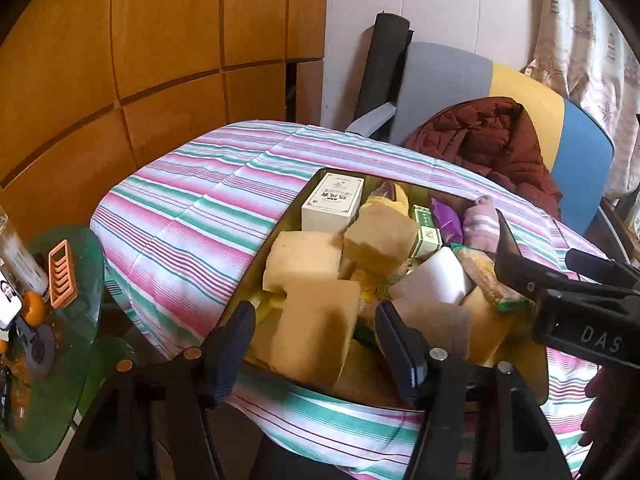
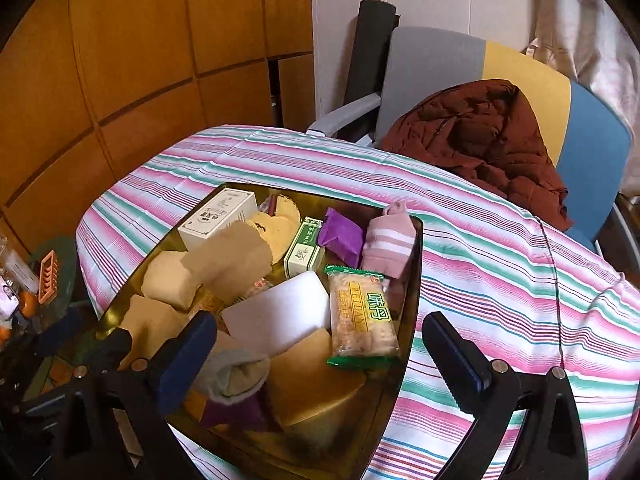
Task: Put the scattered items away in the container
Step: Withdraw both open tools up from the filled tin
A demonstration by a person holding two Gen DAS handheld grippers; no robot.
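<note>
Both tongs, the left tongs [image 1: 316,344] and right tongs [image 2: 320,344], hang apart and empty over the shiny gold metal tray [image 2: 414,280] on the striped bench [image 2: 500,264], holding the sponges and packets, so tidying looks nearly done.

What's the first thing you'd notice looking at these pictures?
A gold tray stuffed with yellow sponges, a snack packet and a pink sock, sitting on a striped tablecloth. Behind the table, a dark red jacket lies heaped on a chair.
</note>
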